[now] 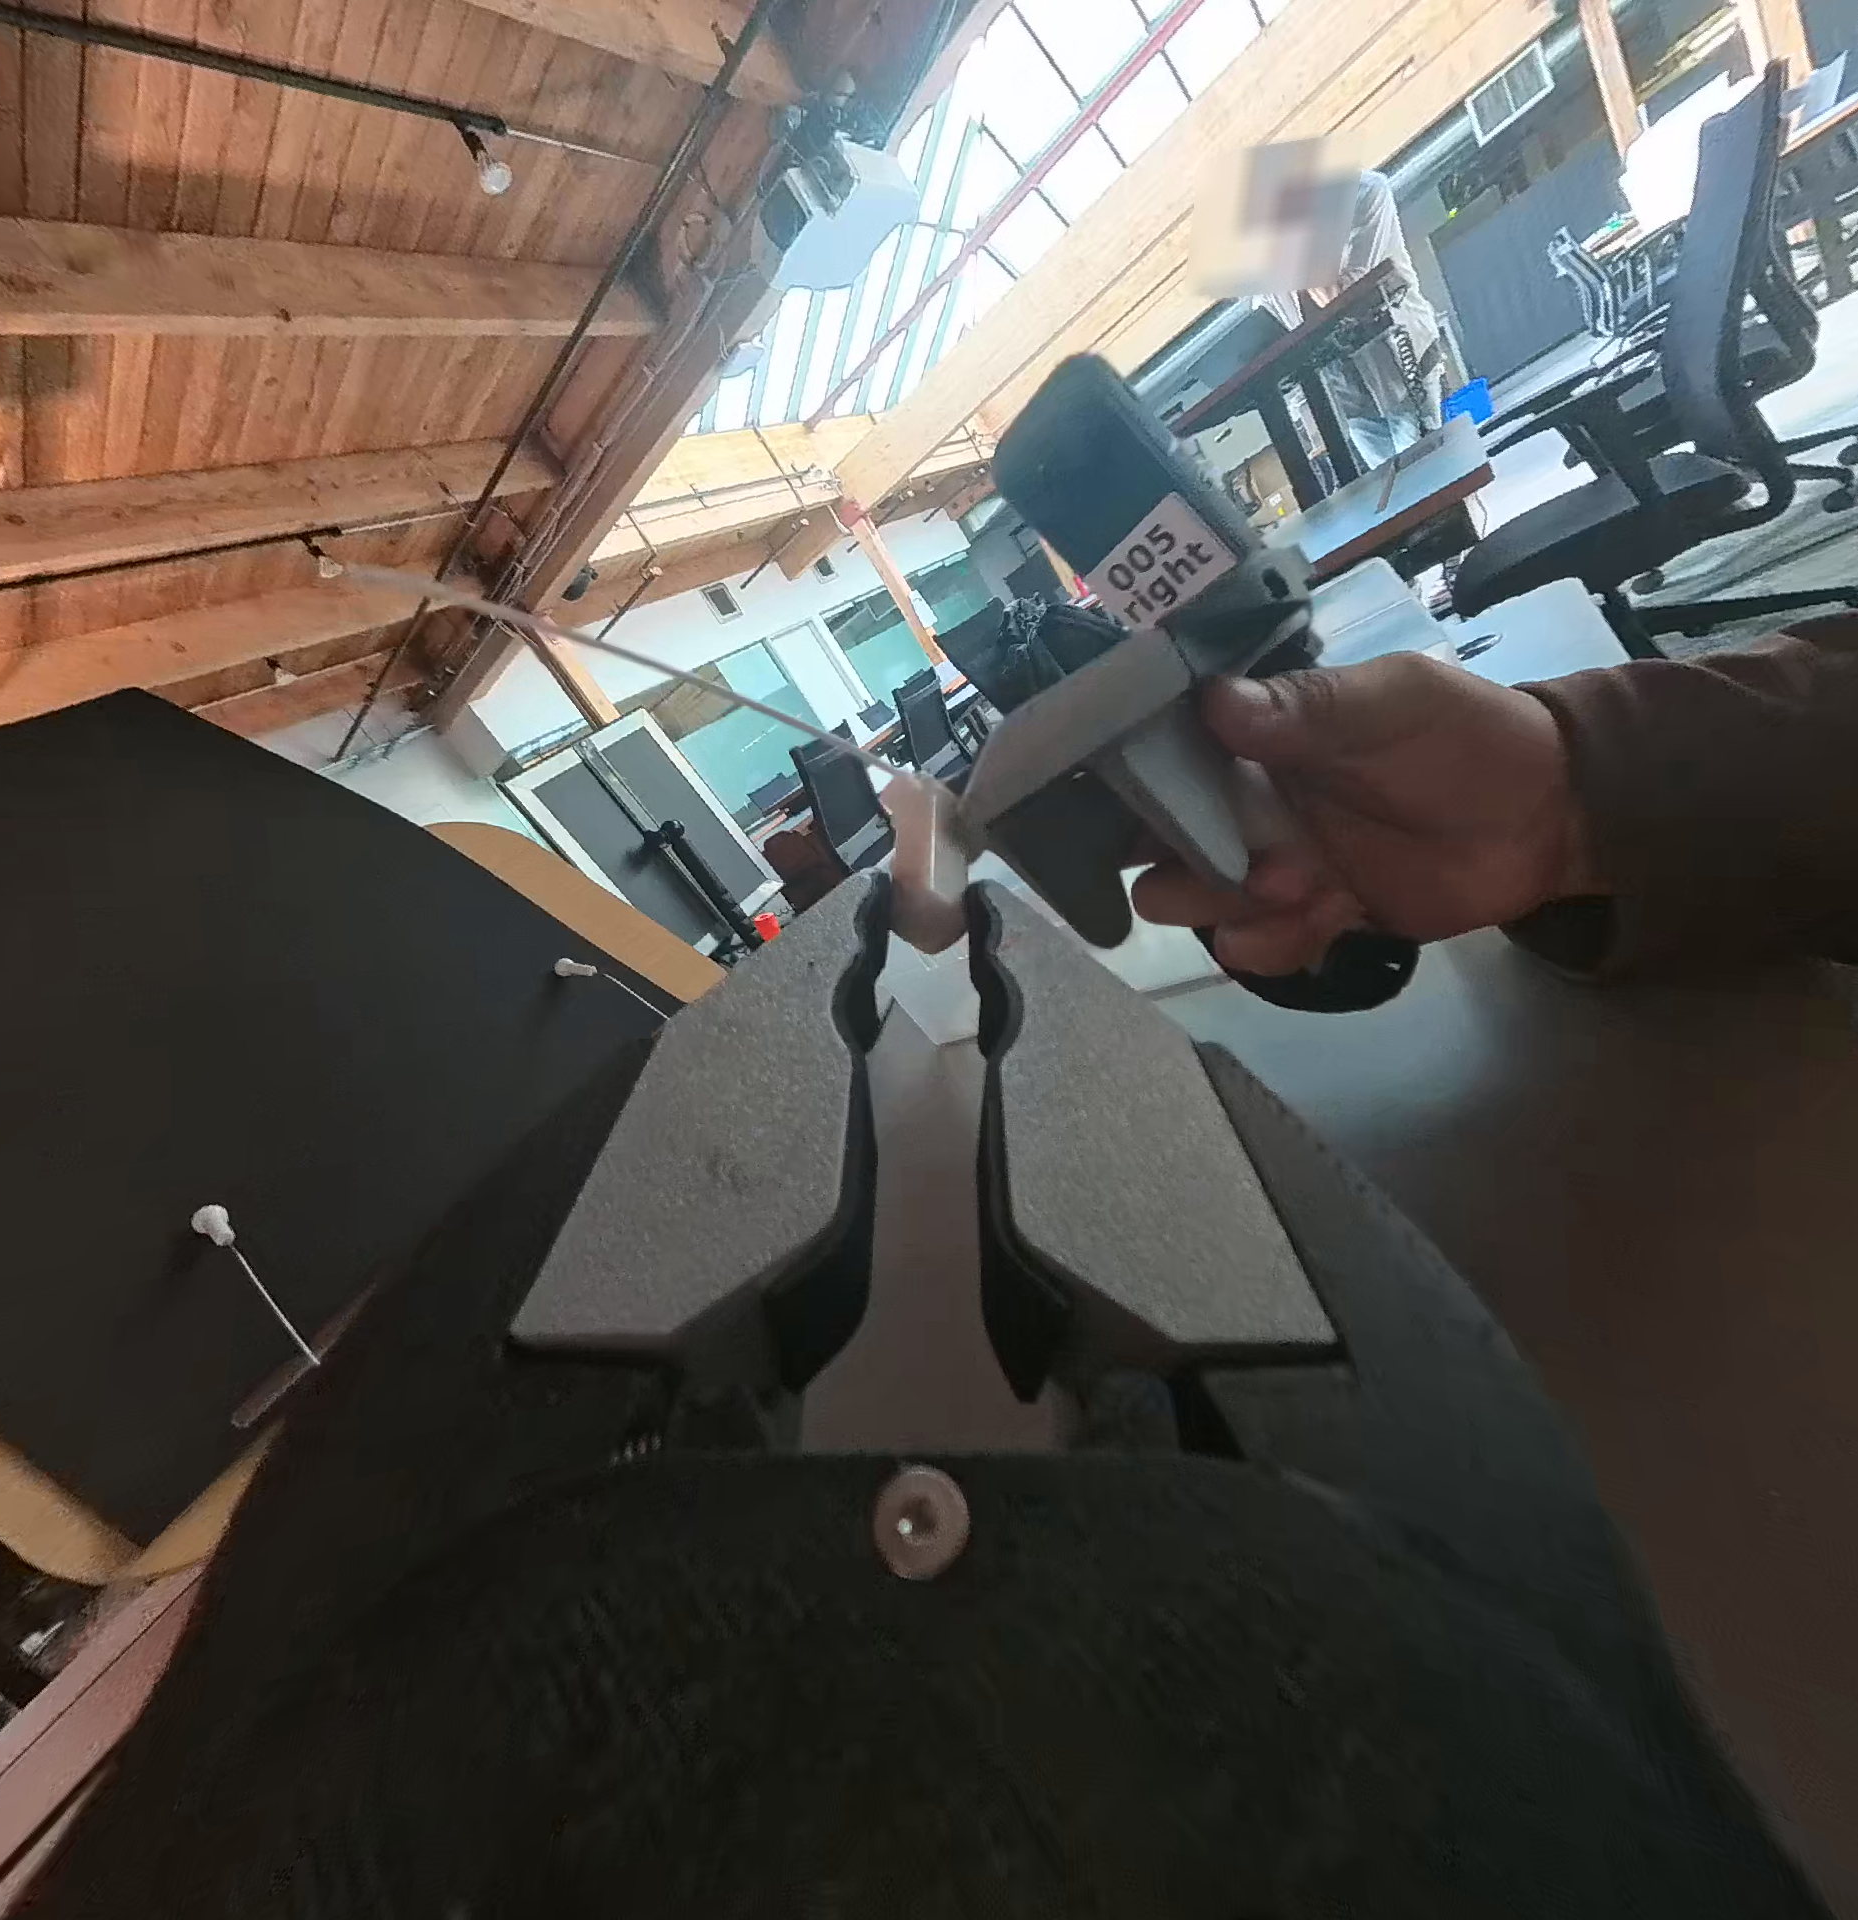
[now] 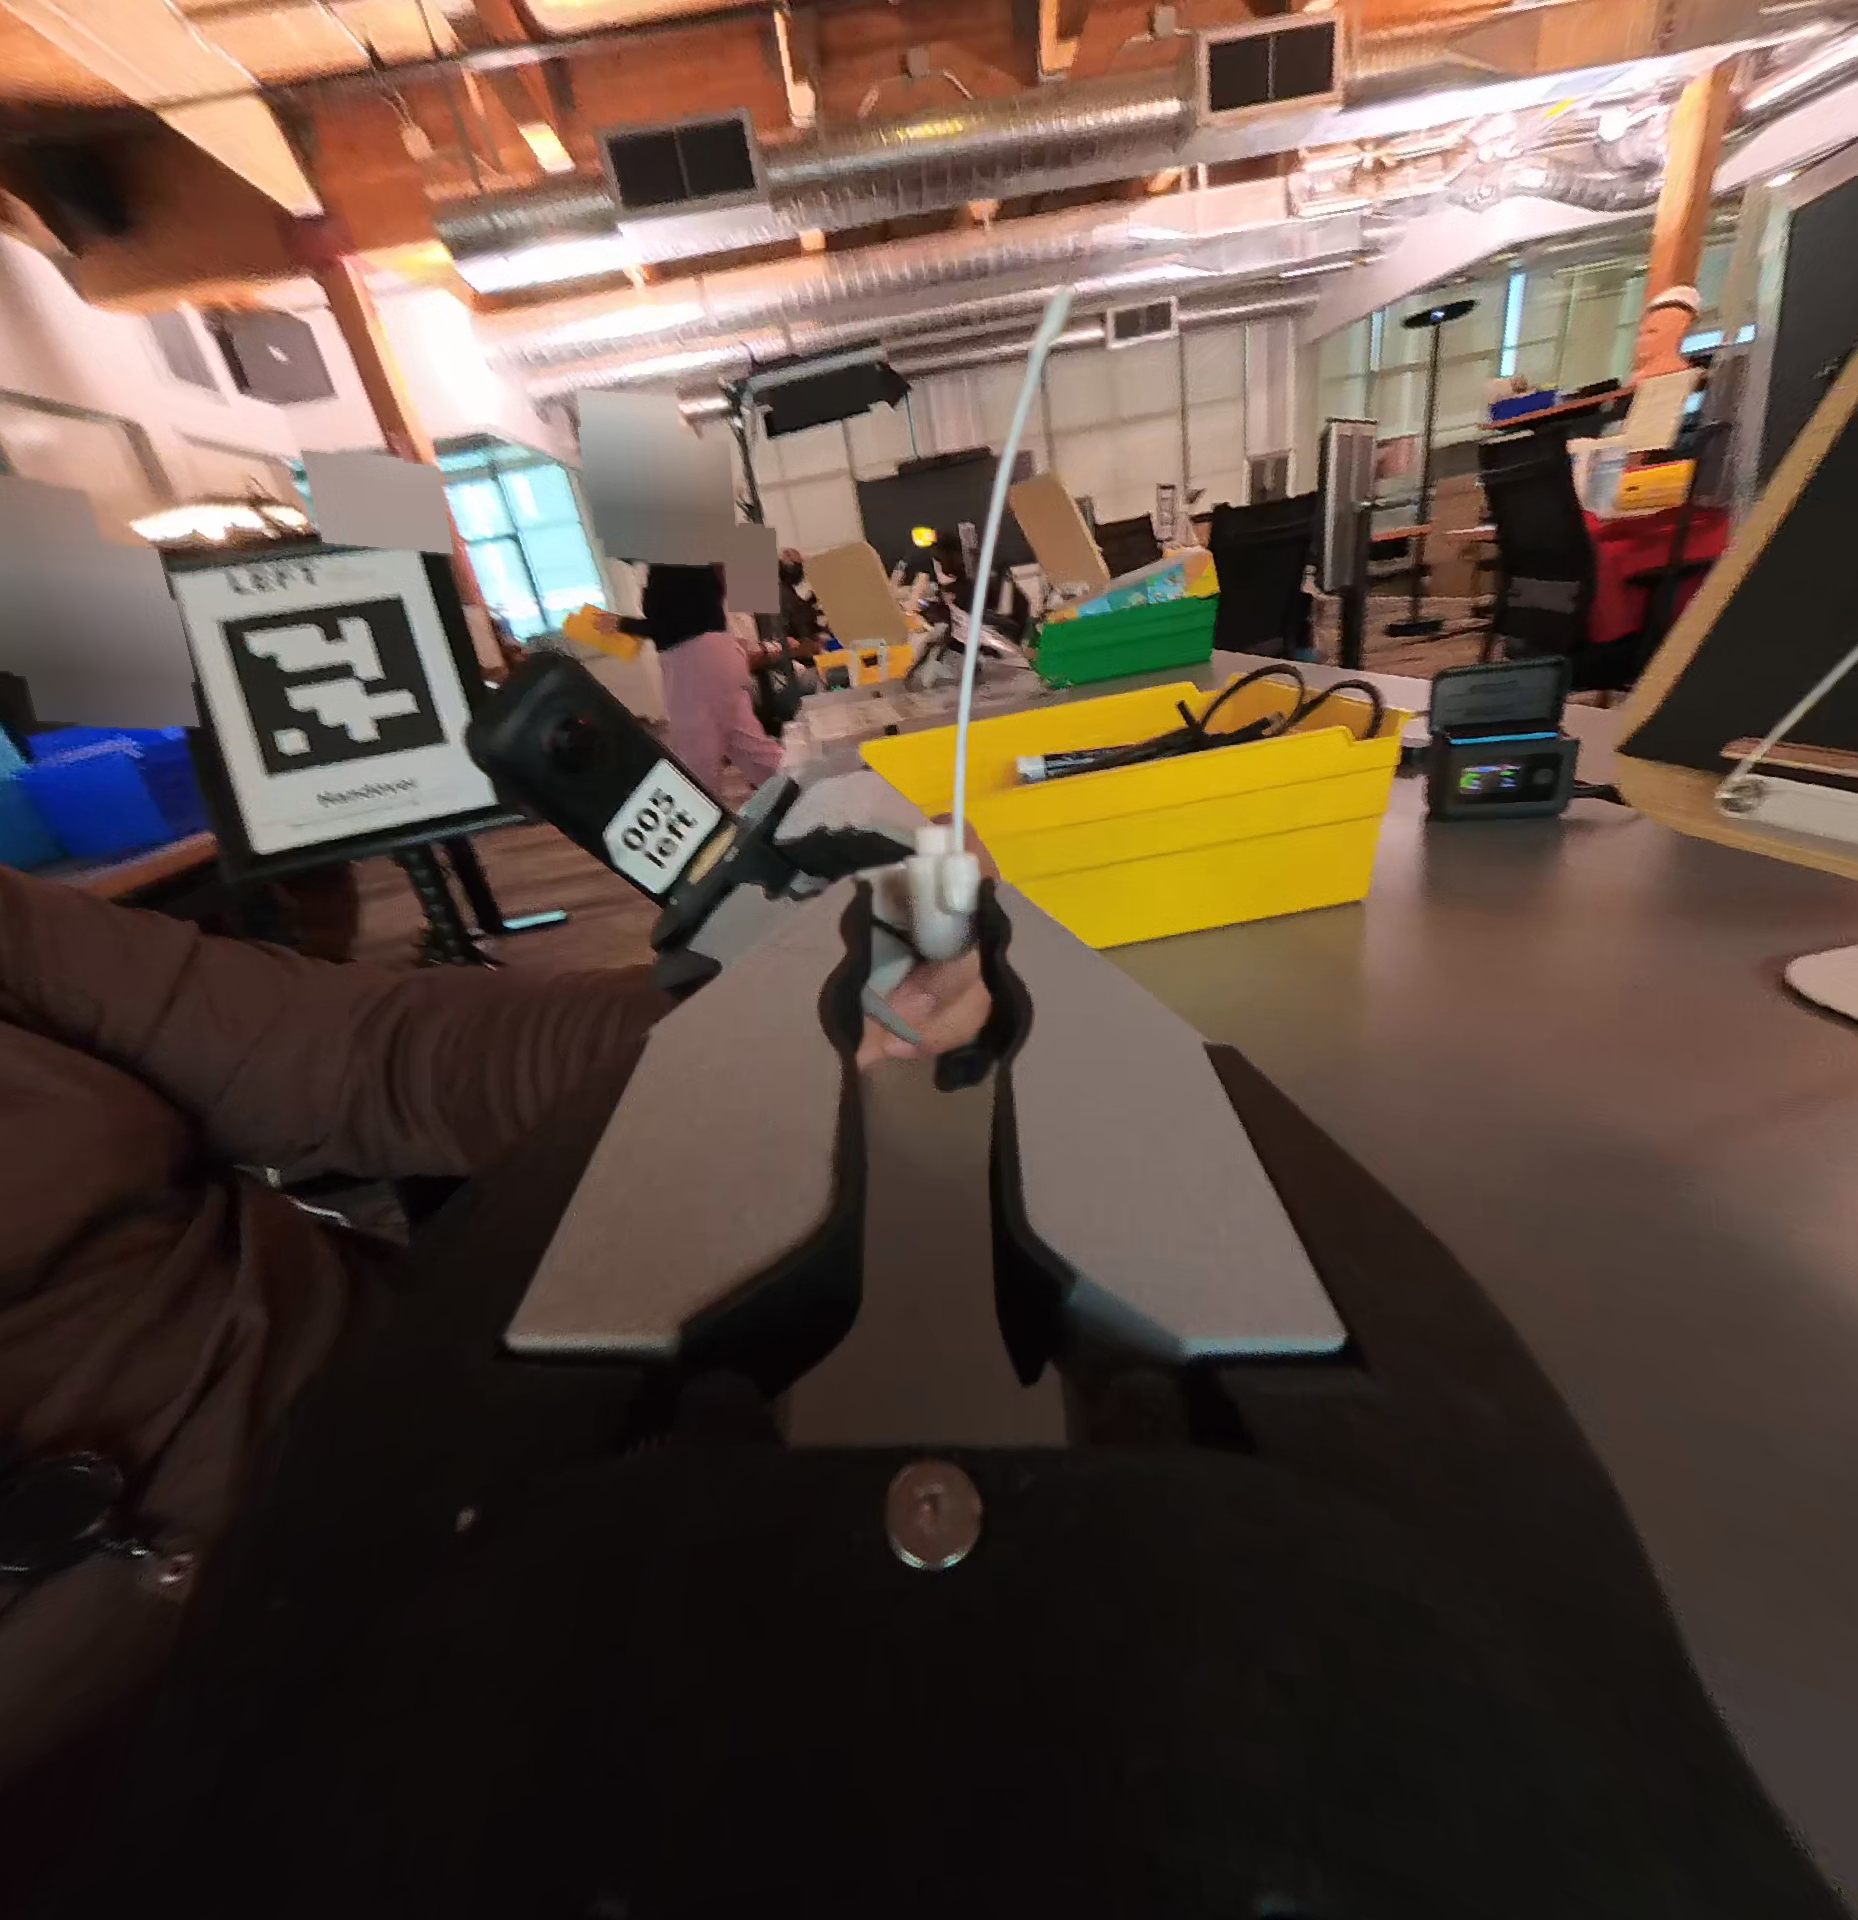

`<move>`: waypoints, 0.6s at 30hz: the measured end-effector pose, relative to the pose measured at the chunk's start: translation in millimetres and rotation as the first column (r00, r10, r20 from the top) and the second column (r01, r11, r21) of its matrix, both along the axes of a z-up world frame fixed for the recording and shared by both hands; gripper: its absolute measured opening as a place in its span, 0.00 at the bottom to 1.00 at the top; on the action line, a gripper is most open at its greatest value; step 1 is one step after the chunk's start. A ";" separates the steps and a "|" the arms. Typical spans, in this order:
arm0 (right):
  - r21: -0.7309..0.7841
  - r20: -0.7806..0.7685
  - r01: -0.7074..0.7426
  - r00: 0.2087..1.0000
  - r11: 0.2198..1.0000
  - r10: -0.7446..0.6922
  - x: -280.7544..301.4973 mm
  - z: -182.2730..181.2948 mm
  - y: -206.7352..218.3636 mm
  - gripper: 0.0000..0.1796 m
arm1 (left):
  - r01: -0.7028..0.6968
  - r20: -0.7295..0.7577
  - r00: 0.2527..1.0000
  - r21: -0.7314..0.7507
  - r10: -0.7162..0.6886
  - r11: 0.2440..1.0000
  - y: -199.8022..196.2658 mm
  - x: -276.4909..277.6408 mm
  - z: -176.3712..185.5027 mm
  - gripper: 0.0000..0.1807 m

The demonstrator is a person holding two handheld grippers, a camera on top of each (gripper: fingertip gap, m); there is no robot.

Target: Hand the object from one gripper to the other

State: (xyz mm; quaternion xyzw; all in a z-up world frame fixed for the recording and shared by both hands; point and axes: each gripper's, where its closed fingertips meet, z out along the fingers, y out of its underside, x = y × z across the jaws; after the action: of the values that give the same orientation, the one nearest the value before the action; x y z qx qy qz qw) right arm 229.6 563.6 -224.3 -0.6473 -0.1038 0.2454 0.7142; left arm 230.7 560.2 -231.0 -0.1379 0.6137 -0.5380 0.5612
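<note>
Cable plug (image 2: 940, 894) sits clamped in both left gripper (image 1: 930, 899) and right gripper (image 2: 930, 935), tips meeting.

Open workshop hall under a timber ceiling

Skylight windows (image 1: 966, 197) glow up ahead of the jaws; silver ducts (image 2: 904, 177) cross the beams. A yellow bin (image 2: 1143, 810) sits on the grey table (image 2: 1476, 1039) just beyond the jaws, black office chairs (image 1: 1725, 395) off right.

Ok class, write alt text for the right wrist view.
The right gripper pinches the white plug of a thin white cable that curves upward, with the left gripper meeting it at the plug. Behind stands a yellow bin on a grey table.
</note>
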 end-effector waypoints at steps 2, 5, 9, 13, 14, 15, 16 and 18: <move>-0.018 -0.013 -0.006 1.000 1.000 0.005 0.5 -1.6 1.4 0.08 | 0.001 -0.008 1.000 0.011 -0.001 1.000 -1.8 0.5 -2.5 0.06; -0.014 0.062 0.040 0.997 0.999 -0.039 2.1 -3.3 1.1 0.07 | -0.003 -0.025 1.000 0.012 0.003 1.000 -1.9 2.3 -5.1 0.06; -0.003 0.179 0.148 0.973 0.989 -0.145 8.1 -5.7 4.4 0.06 | -0.059 -0.092 0.994 -0.045 0.054 0.997 7.4 10.6 -10.7 0.07; 0.095 0.509 0.464 0.737 0.881 -0.444 30.0 -8.3 10.8 0.05 | -0.070 -0.213 0.976 -0.164 0.034 0.984 18.6 19.6 -18.1 0.15; 0.138 0.619 0.533 0.612 0.835 -0.492 35.1 -11.4 11.7 0.05 | -0.052 -0.237 0.972 -0.217 -0.001 0.975 19.9 19.5 -16.6 0.17; 0.193 0.700 0.577 0.485 0.793 -0.524 38.2 -12.4 12.2 0.05 | -0.042 -0.262 0.965 -0.272 -0.032 0.962 22.4 20.0 -15.5 0.19; 0.242 0.747 0.596 0.389 0.765 -0.539 38.6 -12.0 13.0 0.05 | -0.033 -0.290 0.955 -0.324 -0.066 0.946 25.1 21.0 -15.3 0.21; 0.269 0.789 0.584 0.323 0.766 -0.522 29.9 -14.9 16.8 0.05 | -0.016 -0.353 0.924 -0.422 -0.148 0.907 28.5 22.9 -17.7 0.26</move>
State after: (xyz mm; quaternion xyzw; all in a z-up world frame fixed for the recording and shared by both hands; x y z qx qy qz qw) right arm 259.5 580.4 -239.2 -0.7003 -0.1933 -0.3459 0.5938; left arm 253.5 588.7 -248.7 -0.3340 0.5852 -0.6388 0.3715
